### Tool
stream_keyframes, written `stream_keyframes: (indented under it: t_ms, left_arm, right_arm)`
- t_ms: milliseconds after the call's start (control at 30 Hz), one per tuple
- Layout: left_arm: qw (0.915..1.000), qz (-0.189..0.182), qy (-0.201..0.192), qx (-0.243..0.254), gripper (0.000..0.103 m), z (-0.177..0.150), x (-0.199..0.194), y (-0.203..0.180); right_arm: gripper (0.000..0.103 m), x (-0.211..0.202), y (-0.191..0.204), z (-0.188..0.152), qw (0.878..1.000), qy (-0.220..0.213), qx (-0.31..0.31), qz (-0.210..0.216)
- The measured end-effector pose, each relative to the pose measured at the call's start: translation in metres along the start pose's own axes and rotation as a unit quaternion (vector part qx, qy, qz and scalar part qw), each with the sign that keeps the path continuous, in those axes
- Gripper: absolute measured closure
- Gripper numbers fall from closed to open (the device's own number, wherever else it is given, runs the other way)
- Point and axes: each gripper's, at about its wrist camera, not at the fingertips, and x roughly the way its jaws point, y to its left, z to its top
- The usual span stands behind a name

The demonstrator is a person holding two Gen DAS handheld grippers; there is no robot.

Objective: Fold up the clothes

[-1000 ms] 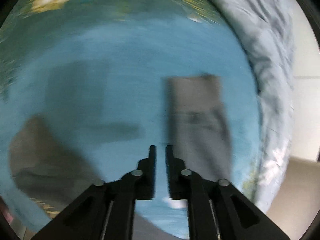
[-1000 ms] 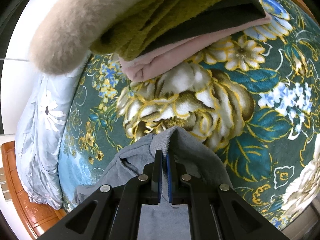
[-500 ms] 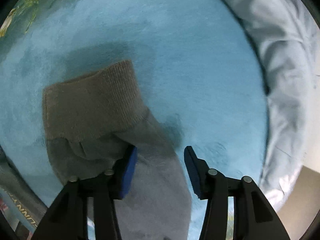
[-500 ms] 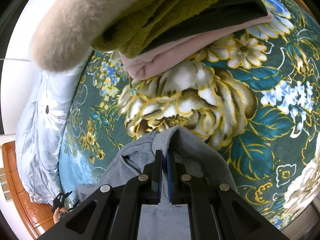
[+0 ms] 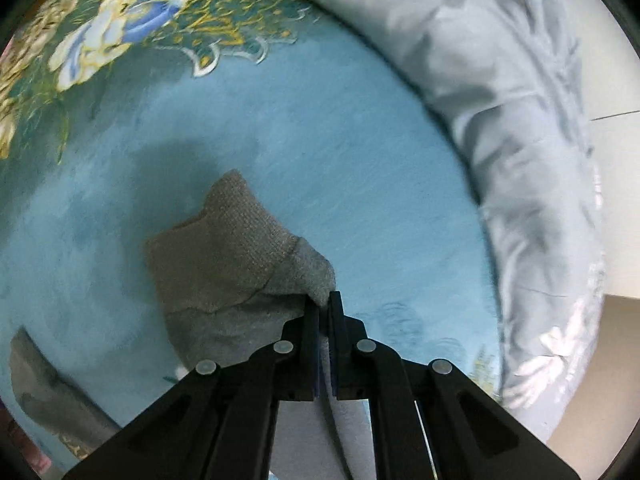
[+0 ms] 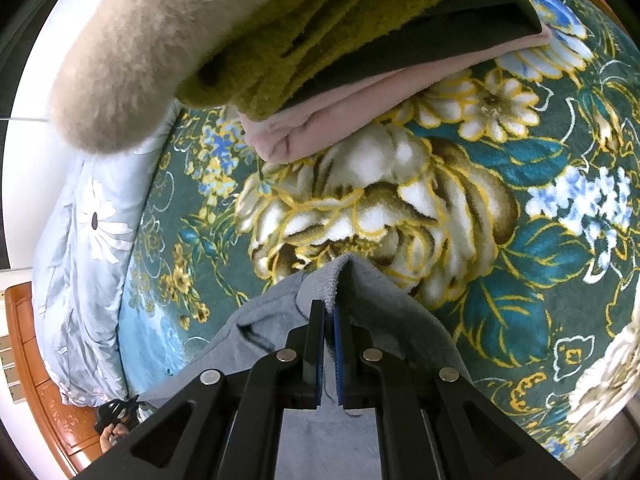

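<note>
- Grey sweatshirt (image 6: 360, 432) lies on the bed, spread over the flowered blanket (image 6: 520, 240); we hold it at two places and judge the fold as only just begun.
- Our left hand-held gripper (image 5: 324, 304) is clamped on the sleeve just behind the ribbed cuff (image 5: 228, 240), which juts out ahead of the tips over the plain blue part of the blanket (image 5: 320, 140).
- Our right hand-held gripper (image 6: 328, 312) is clenched on a raised ridge of the same grey cloth, a terry-looped edge peeking up between the tips.
- Done, as far as we can see: a stack of folded clothes (image 6: 400, 48) sits further up the bed, with a mustard fleecy piece on top, a dark one under it and a pink one at the bottom. A beige furry garment (image 6: 132, 52) bulges beside the stack.
- Left to do, in our judgement: bring the sleeve in over the body, fold the body, then add it to the stack. How much of the sweatshirt is already folded we cannot tell, since most of it is hidden below the grippers.
- Textures: the cuff is coarse rib knit, slightly browner than the smooth grey sleeve; the blanket is thick plush with gold-outlined white flowers on teal.
- A pale blue quilt (image 5: 500, 100), thin and crumpled, with a white daisy print, runs along the bed's edge, and a wooden bed frame (image 6: 36, 380) shows beyond it.
</note>
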Motion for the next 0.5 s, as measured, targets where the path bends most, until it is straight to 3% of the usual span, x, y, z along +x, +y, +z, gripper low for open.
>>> stream_keyframes:
  t_ms: [133, 167, 200, 267, 333, 367, 433, 500]
  left_arm:
    - [0.9985, -0.045, 0.011, -0.028, 0.096, 0.0, 0.006, 0.001]
    - [0.9977, -0.059, 0.007, -0.033, 0.083, -0.002, 0.005, 0.0]
    - [0.9967, -0.073, 0.004, -0.035, 0.06, -0.003, 0.005, -0.001]
    - [0.9946, -0.1, 0.011, -0.023, 0.05, -0.007, 0.003, -0.001]
    - [0.9962, -0.087, -0.003, 0.007, 0.05, -0.009, -0.004, 0.003]
    - [0.9977, -0.062, -0.016, 0.021, 0.05, 0.0, -0.007, 0.008]
    - [0.9984, 0.005, -0.041, 0.037, 0.05, 0.069, 0.0, 0.017]
    - [0.9978, 0.035, -0.049, 0.026, 0.05, 0.07, 0.001, 0.04]
  right_arm:
    - [0.098, -0.003, 0.006, 0.0, 0.999, -0.031, 0.005, 0.002]
    - [0.098, -0.003, 0.008, 0.001, 0.999, -0.035, 0.004, -0.002]
    - [0.098, -0.003, 0.009, 0.002, 0.999, -0.04, 0.003, -0.007]
    - [0.098, -0.004, 0.01, 0.005, 0.998, -0.054, 0.002, -0.021]
    - [0.098, -0.003, 0.007, 0.008, 0.998, -0.061, 0.01, -0.03]
    - [0.098, 0.0, 0.005, 0.009, 0.997, -0.06, 0.016, -0.036]
    - [0.098, 0.004, 0.001, 0.011, 0.997, -0.057, 0.022, -0.043]
    - [0.098, 0.007, -0.001, 0.009, 0.997, -0.055, 0.023, -0.046]
